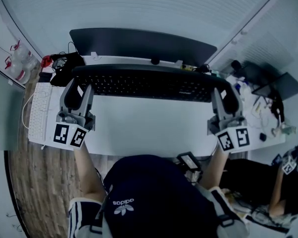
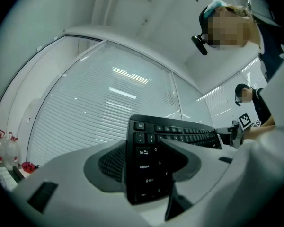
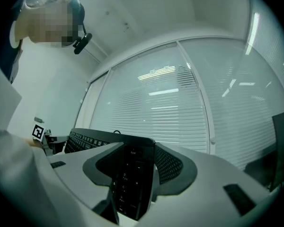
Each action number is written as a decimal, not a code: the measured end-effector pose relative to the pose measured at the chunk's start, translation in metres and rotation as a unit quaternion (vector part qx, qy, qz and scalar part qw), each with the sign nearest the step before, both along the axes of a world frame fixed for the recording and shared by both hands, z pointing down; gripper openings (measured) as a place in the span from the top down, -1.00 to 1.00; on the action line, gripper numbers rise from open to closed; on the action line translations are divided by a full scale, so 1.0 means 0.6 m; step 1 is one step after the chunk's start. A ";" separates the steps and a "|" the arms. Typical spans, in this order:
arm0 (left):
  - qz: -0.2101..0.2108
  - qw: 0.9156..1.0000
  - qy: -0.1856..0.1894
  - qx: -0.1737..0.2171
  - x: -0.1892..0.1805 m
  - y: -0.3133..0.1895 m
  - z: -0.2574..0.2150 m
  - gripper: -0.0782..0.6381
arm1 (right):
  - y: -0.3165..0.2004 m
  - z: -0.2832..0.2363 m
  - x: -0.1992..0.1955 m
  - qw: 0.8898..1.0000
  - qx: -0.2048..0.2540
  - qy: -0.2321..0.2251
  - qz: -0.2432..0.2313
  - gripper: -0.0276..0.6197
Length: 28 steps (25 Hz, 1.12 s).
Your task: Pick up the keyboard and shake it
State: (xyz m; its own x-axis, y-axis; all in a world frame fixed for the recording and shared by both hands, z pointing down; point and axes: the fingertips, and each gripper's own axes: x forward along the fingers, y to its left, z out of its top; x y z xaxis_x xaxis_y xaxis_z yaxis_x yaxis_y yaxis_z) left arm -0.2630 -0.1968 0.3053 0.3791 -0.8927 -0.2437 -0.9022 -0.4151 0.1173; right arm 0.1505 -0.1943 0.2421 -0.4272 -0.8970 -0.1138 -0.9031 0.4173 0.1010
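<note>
A long black keyboard (image 1: 149, 83) hangs lifted above the white desk (image 1: 144, 128), tilted with its keys toward me. My left gripper (image 1: 80, 89) is shut on its left end, and in the left gripper view the key rows (image 2: 149, 167) sit clamped between the jaws. My right gripper (image 1: 222, 94) is shut on the right end, where the number-pad end (image 3: 130, 181) stands on edge between the jaws. Each gripper's marker cube faces the head camera.
A dark curved monitor (image 1: 139, 43) stands behind the keyboard. A white keyboard (image 1: 39, 110) lies at the desk's left edge, cables and red items (image 1: 52, 63) at the back left, clutter and a laptop (image 1: 283, 86) on the right. Another person (image 1: 283, 192) sits lower right.
</note>
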 end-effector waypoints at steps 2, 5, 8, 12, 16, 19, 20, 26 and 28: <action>-0.006 1.000 -0.003 0.014 -0.007 0.012 -0.016 0.17 | 0.009 -0.014 -0.009 1.000 0.012 -0.001 -0.005 0.31; -0.010 0.999 -0.011 0.030 -0.003 0.020 -0.026 0.17 | 0.011 -0.016 -0.003 1.000 0.027 -0.002 -0.014 0.31; -0.010 0.999 -0.016 0.040 0.001 0.023 -0.035 0.17 | 0.006 -0.027 -0.007 0.999 0.034 0.004 -0.019 0.31; -0.014 0.999 -0.015 0.042 0.001 0.023 -0.037 0.17 | 0.003 -0.019 0.000 0.999 0.032 -0.009 -0.021 0.31; -0.012 0.999 -0.007 0.042 -0.001 0.025 -0.031 0.17 | 0.008 -0.025 -0.005 0.999 0.036 0.006 -0.021 0.31; -0.007 0.999 0.001 0.038 -0.007 0.015 -0.018 0.17 | 0.000 -0.018 -0.004 0.999 0.037 -0.004 -0.022 0.31; -0.007 0.999 0.003 0.036 -0.007 0.011 -0.016 0.17 | -0.003 -0.019 -0.006 0.999 0.037 -0.004 -0.020 0.31; 0.016 1.000 0.017 0.021 -0.006 0.011 -0.003 0.17 | 0.018 -0.016 -0.004 1.000 0.023 -0.005 -0.011 0.31; 0.018 1.000 0.017 0.015 -0.006 -0.003 0.003 0.17 | 0.003 -0.014 -0.008 1.000 0.024 -0.003 -0.007 0.31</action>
